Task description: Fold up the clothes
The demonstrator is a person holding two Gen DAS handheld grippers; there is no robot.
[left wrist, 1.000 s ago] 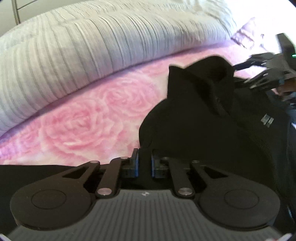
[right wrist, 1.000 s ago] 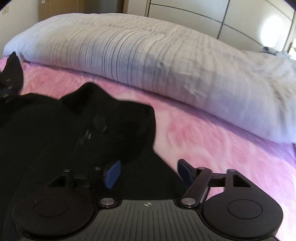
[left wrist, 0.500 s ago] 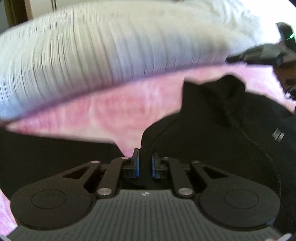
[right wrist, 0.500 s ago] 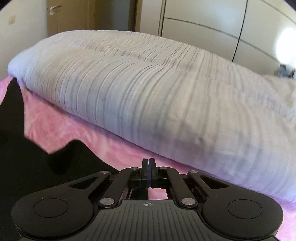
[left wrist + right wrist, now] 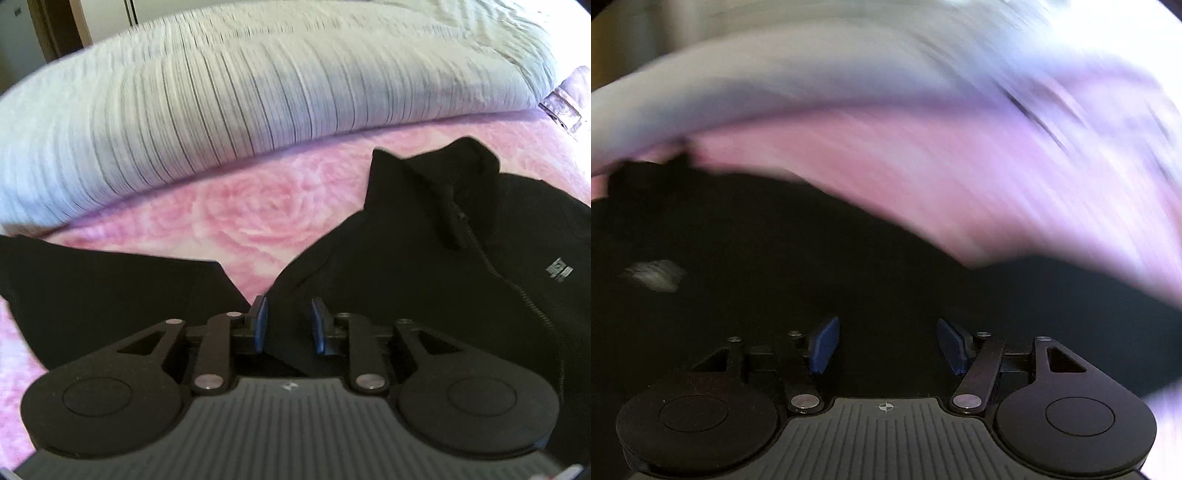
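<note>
A black zip-neck top with a small grey chest logo lies on the pink rose-print bed cover. Its collar points toward the far side and a sleeve spreads out to the left. My left gripper is open just above the shoulder of the top, with black fabric between and under its blue pads. In the right wrist view the picture is heavily blurred. My right gripper is wide open over the black top, holding nothing.
A large rolled grey-white striped duvet lies along the far side of the bed. A purple patterned cushion sits at the far right. A wooden door frame stands behind at the left.
My left gripper has opened and let go of the top's shoulder. My right gripper was shut half a second ago and is now wide open, swinging fast over the garment.
</note>
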